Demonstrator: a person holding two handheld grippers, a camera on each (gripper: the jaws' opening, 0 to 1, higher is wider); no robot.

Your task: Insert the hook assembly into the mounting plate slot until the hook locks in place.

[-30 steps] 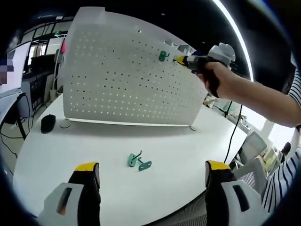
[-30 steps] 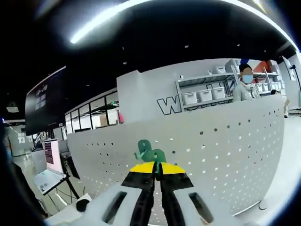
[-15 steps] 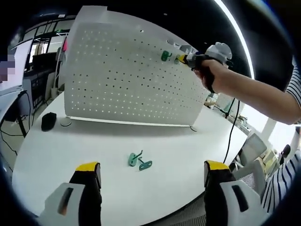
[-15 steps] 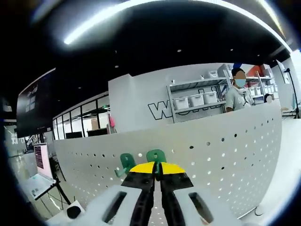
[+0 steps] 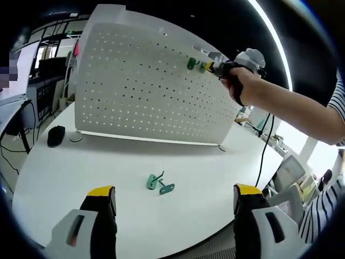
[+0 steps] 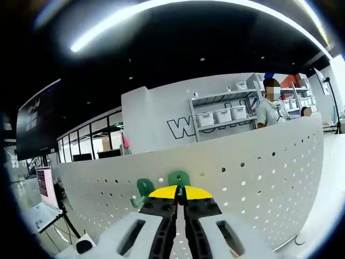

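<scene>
Pegboard [image 5: 145,86] stood upright on the counter [image 5: 108,162]. Right gripper [image 6: 180,195], clamped on a green hook [image 6: 178,178], held it at the board's top beside a mounted hook [image 6: 143,189]; locking looked unfinished. Left gripper [image 5: 170,202] gaped; spare hooks [image 5: 159,184] lay unused.

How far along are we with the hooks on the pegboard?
One green hook already hangs near the top of the white perforated mounting plate. The right gripper is shut on a second green hook, held at the plate; whether it has locked is unclear. Two green hook parts lie on the white table, before the open left gripper.
</scene>
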